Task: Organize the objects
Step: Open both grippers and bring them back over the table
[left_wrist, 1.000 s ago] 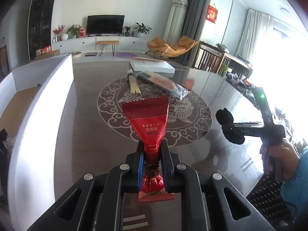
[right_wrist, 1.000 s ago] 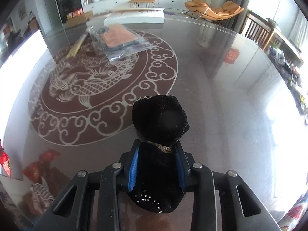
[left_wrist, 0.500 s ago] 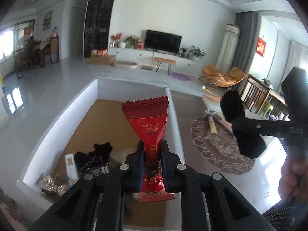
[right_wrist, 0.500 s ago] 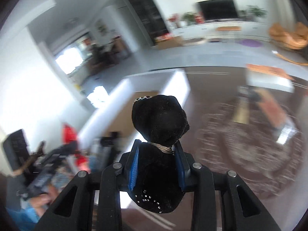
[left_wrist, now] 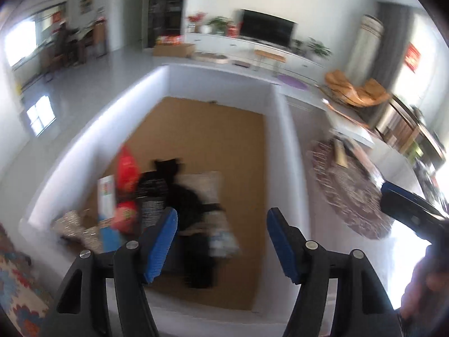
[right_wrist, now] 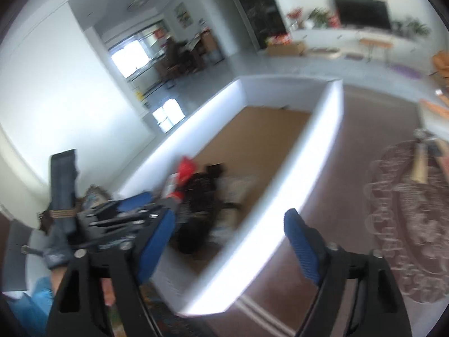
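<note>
A big white box [left_wrist: 283, 151] with a brown floor holds a heap of objects. In the left wrist view a red packet [left_wrist: 127, 174] and a black pouch [left_wrist: 185, 199] lie in that heap, blurred. My left gripper [left_wrist: 221, 241] is open and empty above the box's near end. My right gripper [right_wrist: 230, 244] is open and empty over the box's right wall [right_wrist: 297, 174]. The red packet [right_wrist: 185, 168] and black pouch [right_wrist: 202, 196] also show in the right wrist view. The left gripper's body [right_wrist: 118, 219] shows at the left there.
The dark table with its round ornate pattern [left_wrist: 348, 185] lies right of the box, with a wooden piece [right_wrist: 419, 165] and a white flat box [left_wrist: 353, 129] on it. A patterned rug [left_wrist: 14, 278] lies at the lower left. The living room is behind.
Both grippers have opened. The red packet has left the left gripper and the black pouch the right one; both now lie in the box. Both cameras have swung over the box.
</note>
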Demonstrator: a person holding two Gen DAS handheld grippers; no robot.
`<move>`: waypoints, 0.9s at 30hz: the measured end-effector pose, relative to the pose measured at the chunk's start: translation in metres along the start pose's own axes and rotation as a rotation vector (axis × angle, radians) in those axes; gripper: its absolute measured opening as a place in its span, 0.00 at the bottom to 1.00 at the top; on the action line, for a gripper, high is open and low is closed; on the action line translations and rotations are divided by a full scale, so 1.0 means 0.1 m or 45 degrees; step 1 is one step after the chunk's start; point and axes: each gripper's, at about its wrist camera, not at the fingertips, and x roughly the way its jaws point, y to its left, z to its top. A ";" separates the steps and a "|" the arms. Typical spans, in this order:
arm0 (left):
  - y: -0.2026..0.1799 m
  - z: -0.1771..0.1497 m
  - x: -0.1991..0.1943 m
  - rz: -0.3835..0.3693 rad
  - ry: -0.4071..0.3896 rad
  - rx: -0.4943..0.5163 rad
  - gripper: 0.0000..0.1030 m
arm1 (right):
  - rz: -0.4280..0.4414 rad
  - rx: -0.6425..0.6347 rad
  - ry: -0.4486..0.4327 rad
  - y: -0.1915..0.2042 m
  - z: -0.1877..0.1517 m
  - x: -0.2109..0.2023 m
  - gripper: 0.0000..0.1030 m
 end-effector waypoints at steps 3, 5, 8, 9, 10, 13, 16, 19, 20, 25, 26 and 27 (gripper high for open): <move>-0.75 0.02 0.01 -0.117 0.008 0.181 0.73 | -0.278 0.078 -0.067 -0.73 -0.28 -0.29 0.89; -1.19 -0.03 0.05 -0.191 -0.002 0.280 0.82 | -0.500 0.140 -0.041 -1.25 -0.42 -0.39 0.89; -1.79 -0.14 0.16 -0.257 0.017 0.401 0.85 | -0.661 0.281 0.015 -1.85 -0.76 -0.57 0.89; -1.95 -0.17 0.24 -0.261 0.031 0.431 0.85 | -0.695 0.335 0.030 -2.02 -0.91 -0.65 0.89; -2.09 -0.19 0.32 -0.261 0.051 0.451 0.85 | -0.722 0.370 0.039 -2.16 -1.04 -0.69 0.89; -2.41 -0.28 0.54 -0.266 0.103 0.487 0.85 | -0.797 0.418 0.038 -2.39 -1.25 -0.92 0.89; -2.60 -0.39 0.69 -0.222 0.118 0.526 0.85 | -0.846 0.441 0.025 -2.46 -1.37 -1.03 0.89; -2.66 -0.45 0.86 -0.190 0.146 0.536 0.85 | -0.873 0.439 0.027 -2.49 -1.43 -1.03 0.89; -2.66 -0.46 0.91 -0.184 0.159 0.533 0.85 | -0.880 0.437 0.034 -2.48 -1.44 -1.01 0.89; -2.64 -0.51 1.12 -0.152 0.191 0.525 0.85 | -0.892 0.420 0.076 -2.48 -1.51 -0.91 0.89; -2.64 -0.53 1.17 -0.150 0.204 0.518 0.85 | -0.902 0.395 0.072 -2.44 -1.51 -0.91 0.89; -2.63 -0.53 1.22 -0.151 0.216 0.512 0.85 | -0.908 0.383 0.070 -2.42 -1.51 -0.91 0.89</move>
